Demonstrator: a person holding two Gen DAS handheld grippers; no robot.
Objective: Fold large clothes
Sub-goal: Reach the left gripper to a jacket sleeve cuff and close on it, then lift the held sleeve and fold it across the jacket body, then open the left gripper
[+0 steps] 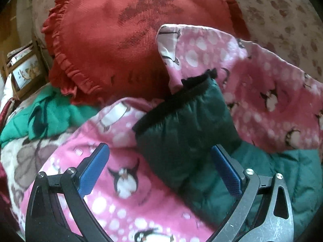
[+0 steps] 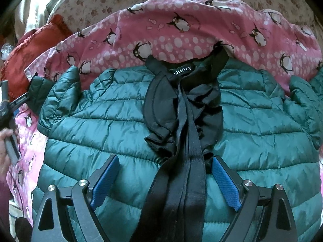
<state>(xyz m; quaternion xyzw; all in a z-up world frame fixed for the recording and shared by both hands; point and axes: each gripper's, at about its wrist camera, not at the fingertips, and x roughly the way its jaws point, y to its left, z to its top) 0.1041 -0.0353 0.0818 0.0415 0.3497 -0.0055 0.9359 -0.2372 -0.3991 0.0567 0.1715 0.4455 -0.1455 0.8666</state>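
My two grippers over the work, seen from both wrist cameras. The green jacket [image 2: 113, 125] lies spread flat, front up, on the pink penguin blanket [image 2: 181, 40], its black collar [image 2: 182, 68] at the edge farthest from me and its black ties [image 2: 181, 161] running down the middle of the jacket. My right gripper [image 2: 164, 181] hangs over the jacket's middle, its blue-padded fingers [image 2: 105, 181] spread wide to either side of the ties, gripping nothing. My left gripper [image 1: 159, 169] is likewise released, its fingers [image 1: 94, 169] wide apart; the jacket's sleeve [image 1: 181, 125], with its black cuff [image 1: 171, 102] pointing away from me, lies between them without touching either pad. From the right wrist camera this same sleeve sticks out at the jacket's left side, with the left gripper just beside it and my hand [image 2: 4, 151] on its handle. Beyond the sleeve a red frilled cushion [image 1: 129, 36] rests against the blanket; a green cloth [image 1: 50, 117] lies left of the sleeve.
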